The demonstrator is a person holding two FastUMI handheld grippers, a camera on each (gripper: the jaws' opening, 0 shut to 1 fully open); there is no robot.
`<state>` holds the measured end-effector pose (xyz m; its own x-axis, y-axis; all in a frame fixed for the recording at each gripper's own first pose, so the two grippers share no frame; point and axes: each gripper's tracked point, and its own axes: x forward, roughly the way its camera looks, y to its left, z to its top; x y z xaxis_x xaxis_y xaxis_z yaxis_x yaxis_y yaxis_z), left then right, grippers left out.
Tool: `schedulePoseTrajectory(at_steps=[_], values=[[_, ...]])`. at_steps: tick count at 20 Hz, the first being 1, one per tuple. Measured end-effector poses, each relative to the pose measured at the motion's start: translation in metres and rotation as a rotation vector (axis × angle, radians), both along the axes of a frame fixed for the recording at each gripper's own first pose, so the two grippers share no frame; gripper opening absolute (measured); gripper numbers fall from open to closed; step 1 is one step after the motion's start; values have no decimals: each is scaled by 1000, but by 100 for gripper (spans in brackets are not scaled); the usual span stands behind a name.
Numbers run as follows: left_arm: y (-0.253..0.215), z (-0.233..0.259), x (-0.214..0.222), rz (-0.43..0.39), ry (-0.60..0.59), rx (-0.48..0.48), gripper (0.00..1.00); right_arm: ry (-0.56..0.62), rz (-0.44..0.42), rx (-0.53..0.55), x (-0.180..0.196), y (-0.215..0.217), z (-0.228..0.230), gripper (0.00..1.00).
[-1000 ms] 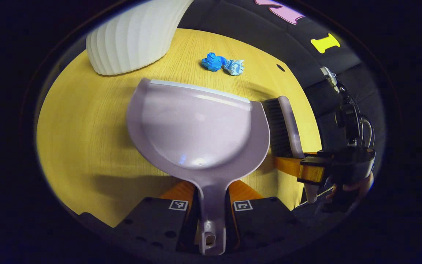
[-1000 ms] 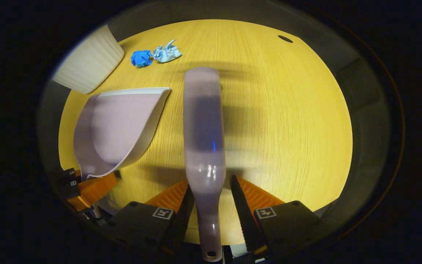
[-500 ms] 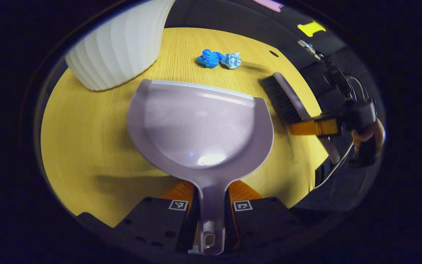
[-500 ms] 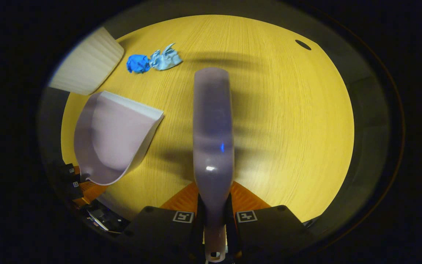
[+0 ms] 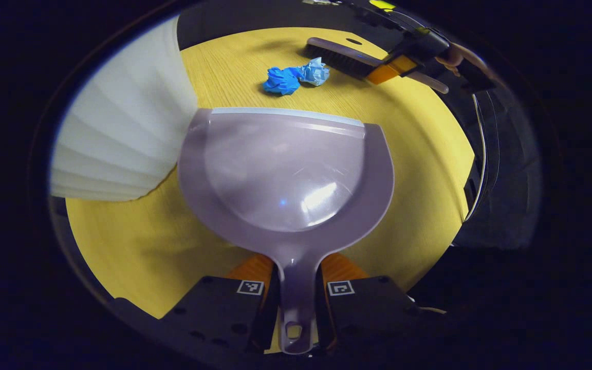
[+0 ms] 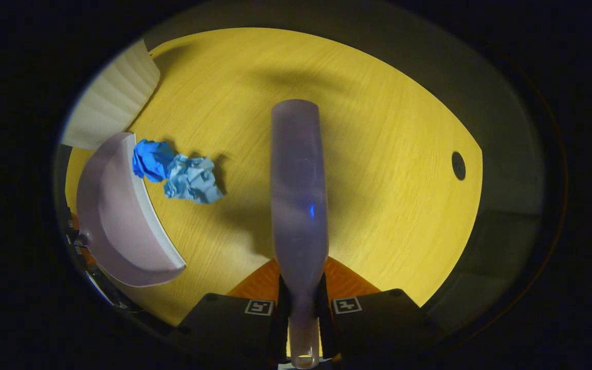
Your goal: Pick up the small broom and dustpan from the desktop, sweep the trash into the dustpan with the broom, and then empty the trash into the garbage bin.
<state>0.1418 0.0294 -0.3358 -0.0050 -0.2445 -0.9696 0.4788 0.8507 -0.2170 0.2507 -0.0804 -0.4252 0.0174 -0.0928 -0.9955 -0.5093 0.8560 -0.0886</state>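
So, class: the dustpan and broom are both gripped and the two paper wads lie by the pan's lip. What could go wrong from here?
1. The two paper wads sit just off the dustpan lip; a hard stroke of the broom might flick them past it, toward the white bin.
2. The left gripper holds the pan only by its thin handle, so it might twist when pushed.
3. The pan is close beside the bin and might bump it.
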Motion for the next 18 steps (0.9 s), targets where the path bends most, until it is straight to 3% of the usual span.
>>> schedulePoseTrajectory(at_steps=[3,7,10,13,18], values=[[3,-1,8,-50,12,12,29,60,101,21,1,31,-6,27],[5,1,18,-100,1,28,27,166,316,85,-22,65,5,27],[5,0,18,-98,-14,15,29,258,446,118,-37,73,14,27],[4,-2,18,-103,-36,-4,29,272,423,145,-38,66,22,28],[-3,2,24,-62,-92,-53,29,219,225,153,-11,29,28,28]])
